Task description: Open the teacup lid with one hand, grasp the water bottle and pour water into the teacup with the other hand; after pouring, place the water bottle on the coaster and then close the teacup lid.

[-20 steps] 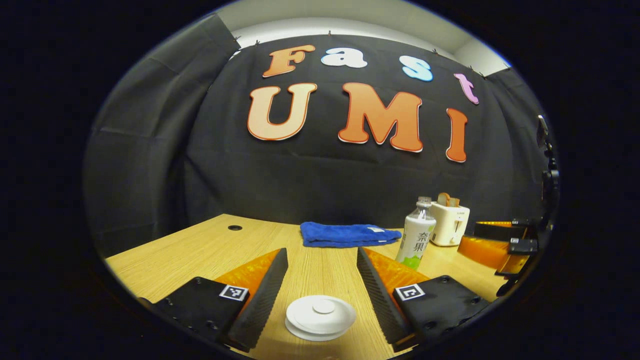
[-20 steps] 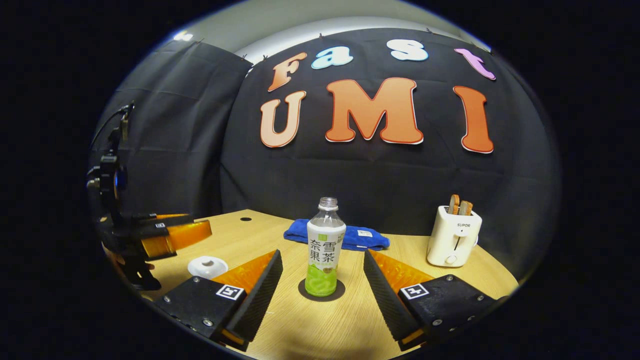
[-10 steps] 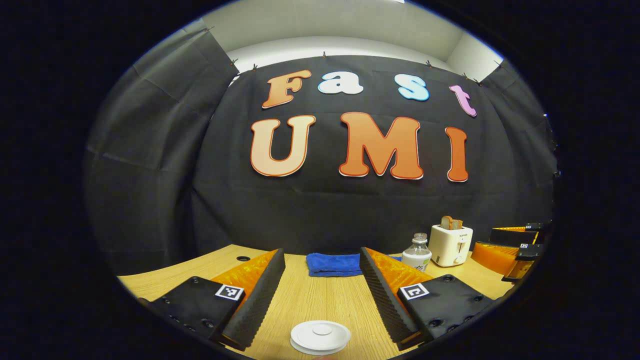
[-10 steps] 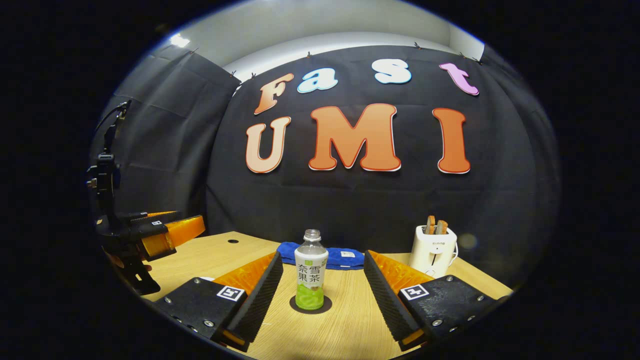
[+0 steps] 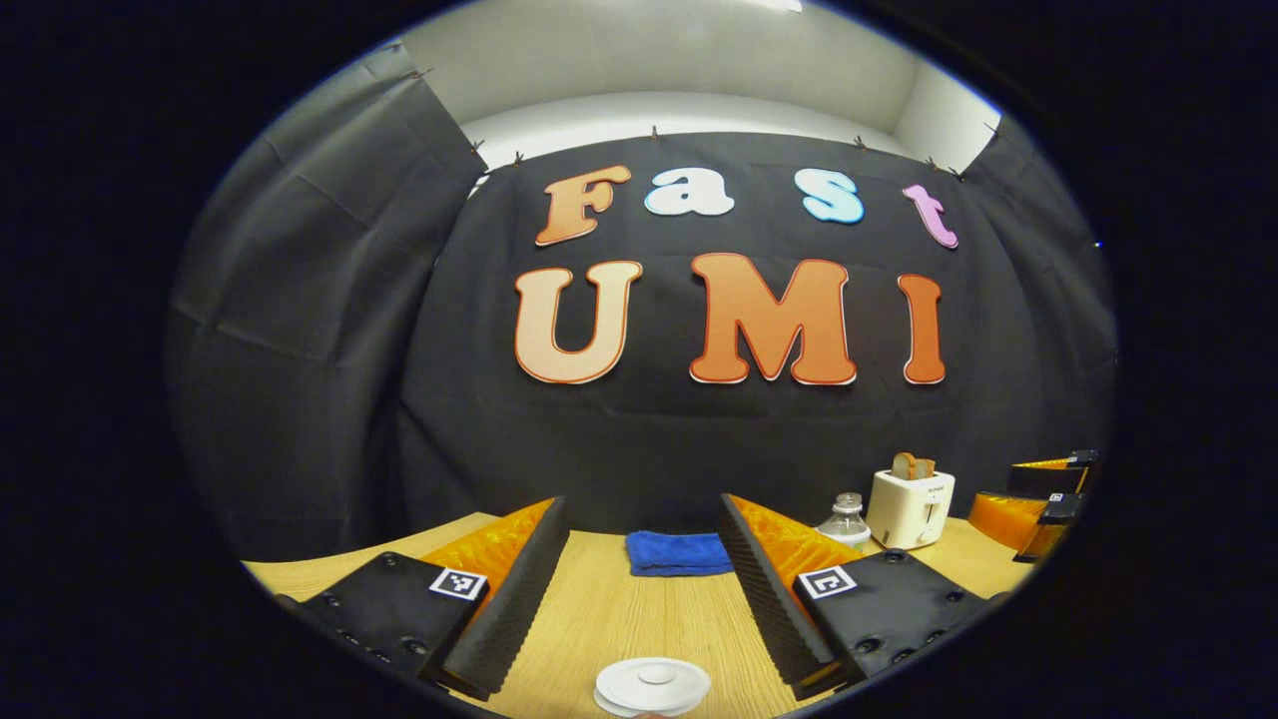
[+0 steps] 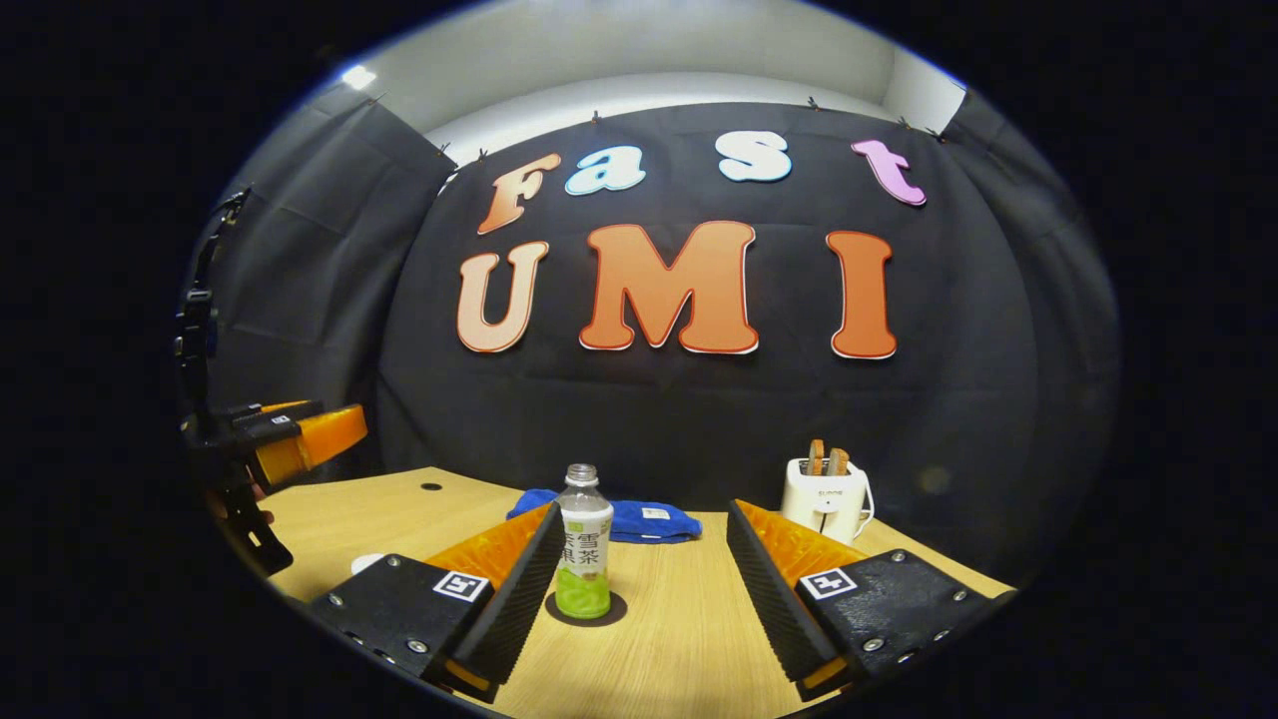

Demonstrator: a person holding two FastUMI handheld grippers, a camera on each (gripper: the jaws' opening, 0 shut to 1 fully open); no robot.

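Note:
The white teacup with its lid (image 5: 652, 685) on sits on the wooden table at the bottom edge of the left gripper view, below and between the fingers of my open left gripper (image 5: 643, 519). In the right gripper view, the water bottle (image 6: 583, 557) stands upright on a dark round coaster (image 6: 589, 611), ahead and a little left of centre, beside the left finger of my open right gripper (image 6: 644, 524). Neither gripper holds anything. The bottle's neck (image 5: 847, 519) peeks over a finger in the left gripper view. A sliver of the teacup (image 6: 365, 562) shows at the left.
A folded blue cloth (image 6: 639, 519) lies at the back of the table (image 6: 699, 619). A white toaster (image 6: 825, 496) with bread stands at the back right. The left gripper (image 6: 295, 444), held by a hand, hangs at the left edge. The right gripper (image 5: 1038, 499) shows far right.
Both grippers have drawn back from the table and tilted upward. The teacup has slid to the bottom edge of the left gripper view. The bottle looks smaller and farther left.

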